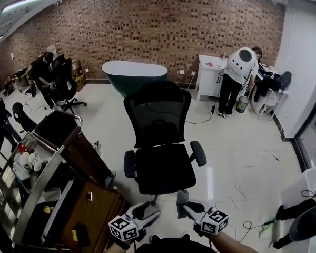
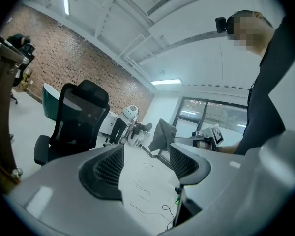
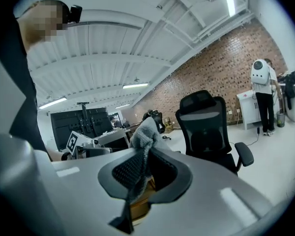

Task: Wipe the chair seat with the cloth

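Brick wall (image 1: 163, 25) and pale floor (image 1: 242, 157) frame a black office chair (image 1: 158, 115) that stands facing the person. Its chair seat (image 1: 163, 173) is bare and dark.

The cloth (image 3: 143, 132) is not on the seat. It is pinched in the right gripper (image 3: 142, 168), whose jaws are closed on it, with a grey fluffy tuft above them and a thin strip hanging below. From the head view, it hangs in the air just short of the seat's front edge. The left gripper (image 2: 145, 163) has its jaws apart with nothing between them.

The cloth looks light, soft and limp, so it will probably fold and bunch under pressure. Wiping with the loose tuft would keep the jaws off the seat. The chair may swivel or roll when pushed, so the free gripper could steady an armrest (image 1: 129, 165).
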A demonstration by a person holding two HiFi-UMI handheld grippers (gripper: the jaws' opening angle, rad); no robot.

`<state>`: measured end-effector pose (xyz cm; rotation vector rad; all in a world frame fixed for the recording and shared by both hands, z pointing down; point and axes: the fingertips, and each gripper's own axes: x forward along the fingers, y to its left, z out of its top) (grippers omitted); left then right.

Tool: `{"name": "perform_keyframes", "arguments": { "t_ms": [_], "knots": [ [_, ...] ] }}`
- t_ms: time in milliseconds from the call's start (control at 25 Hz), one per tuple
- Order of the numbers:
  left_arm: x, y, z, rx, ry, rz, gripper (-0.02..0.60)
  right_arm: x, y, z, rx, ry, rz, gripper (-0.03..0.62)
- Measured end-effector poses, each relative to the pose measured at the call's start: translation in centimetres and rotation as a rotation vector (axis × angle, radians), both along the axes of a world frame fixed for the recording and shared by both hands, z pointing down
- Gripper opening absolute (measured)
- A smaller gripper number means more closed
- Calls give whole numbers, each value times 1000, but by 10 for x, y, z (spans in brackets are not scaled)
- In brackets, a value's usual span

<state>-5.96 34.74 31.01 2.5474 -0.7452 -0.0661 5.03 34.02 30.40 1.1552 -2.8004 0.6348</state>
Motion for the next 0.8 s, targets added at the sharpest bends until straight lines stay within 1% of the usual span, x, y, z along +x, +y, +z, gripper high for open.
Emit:
{"name": "perform_keyframes", "arguments": {
  "t_ms": [160,280,440,600,800],
  "knots": [
    [18,10,-7,23,2,-12,314,16,8,-9,14,-15,-11,35],
    [27,17,-12,35,3,-32,313,23,16,-13,35,-9,-40,34],
    [32,23,-17,47,2,-65,314,35,18,-21,57,-4,-52,35],
    [36,26,-18,56,-4,-78,314,46,18,-25,73,-6,-51,34],
    [38,25,-27,70,-9,-84,314,50,18,-25,79,-7,-58,35]
  ]
}}
